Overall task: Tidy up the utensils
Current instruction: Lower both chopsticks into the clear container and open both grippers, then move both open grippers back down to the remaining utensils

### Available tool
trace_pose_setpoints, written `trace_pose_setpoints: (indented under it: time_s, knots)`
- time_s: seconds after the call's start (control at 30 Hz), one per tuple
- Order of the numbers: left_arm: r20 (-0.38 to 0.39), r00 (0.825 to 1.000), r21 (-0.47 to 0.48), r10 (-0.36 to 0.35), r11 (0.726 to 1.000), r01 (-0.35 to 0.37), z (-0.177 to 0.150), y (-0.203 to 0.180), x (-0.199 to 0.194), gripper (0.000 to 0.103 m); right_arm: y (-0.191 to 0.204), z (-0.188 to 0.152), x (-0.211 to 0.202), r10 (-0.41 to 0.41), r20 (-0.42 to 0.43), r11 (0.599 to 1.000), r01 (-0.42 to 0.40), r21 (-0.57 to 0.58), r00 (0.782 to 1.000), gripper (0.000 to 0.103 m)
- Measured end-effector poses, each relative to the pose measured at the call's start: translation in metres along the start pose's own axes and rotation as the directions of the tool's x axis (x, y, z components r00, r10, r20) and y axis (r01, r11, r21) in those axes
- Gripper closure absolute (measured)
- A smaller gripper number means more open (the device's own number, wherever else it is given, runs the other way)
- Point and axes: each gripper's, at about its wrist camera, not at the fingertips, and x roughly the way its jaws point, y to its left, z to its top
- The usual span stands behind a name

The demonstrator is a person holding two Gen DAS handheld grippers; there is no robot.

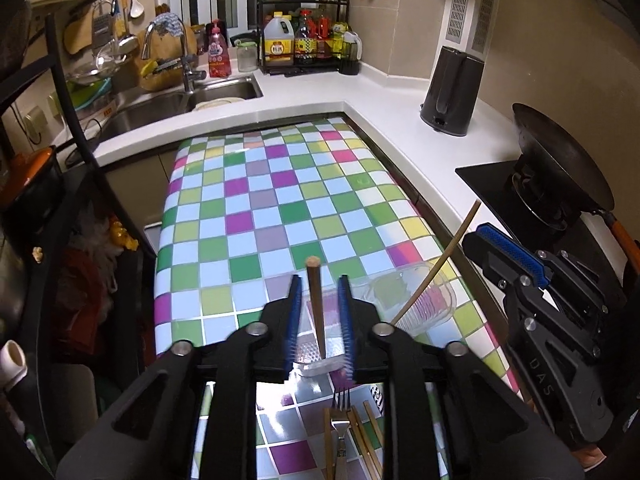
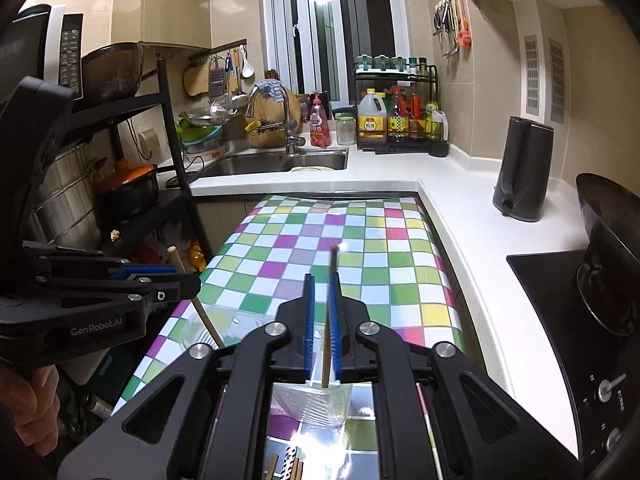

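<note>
A clear plastic tray [image 1: 416, 304] lies on the chequered table [image 1: 280, 208]. My left gripper [image 1: 320, 320] is open, its blue pads apart either side of a wooden chopstick [image 1: 316, 312] that stands with its tip in the tray. My right gripper [image 2: 322, 320] has its jaws slightly apart around a second chopstick [image 2: 329, 320] that leans on the right pad, tip in the tray [image 2: 312, 400]. The right gripper [image 1: 508, 248] and its chopstick [image 1: 440, 264] show at the right of the left wrist view. A fork [image 1: 342, 424] and more chopsticks [image 1: 366, 440] lie near the front edge.
A white L-shaped counter [image 2: 460, 216] borders the table, with a sink [image 2: 256, 162], a condiment rack [image 2: 396, 116], a dark kettle [image 2: 522, 168] and a wok on a hob [image 2: 604, 232]. A black shelf with pots [image 2: 128, 188] stands at the left.
</note>
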Motion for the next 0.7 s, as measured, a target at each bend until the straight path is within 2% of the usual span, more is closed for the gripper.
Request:
trace_pose_setpoints:
  time_s: [0.03,0.1,0.33,0.7]
  knots:
    - [0.012,1.0,0.003,0.008,1.0,-0.008,0.001,-0.001,-0.005,0.073,0.0,0.001,-0.003,-0.008,0.003,1.0,0.008,0.002,1.0,0.078]
    - [0.025,1.0,0.004,0.013,1.0,-0.013,0.003,-0.003,-0.01,0.071,-0.001,0.003,-0.008,-0.022,0.007,1.0,0.022,0.004,1.0,0.073]
    - [0.078,0.996,0.003,0.037,0.999,-0.037,0.002,-0.008,-0.045,0.058,0.003,0.009,-0.046,-0.042,0.056,0.999,0.042,-0.005,0.998,0.073]
    - [0.139,0.989,0.004,0.046,0.999,-0.048,-0.024,-0.014,-0.097,0.051,0.009,-0.006,-0.123,-0.077,0.13,0.997,0.077,0.008,0.988,0.073]
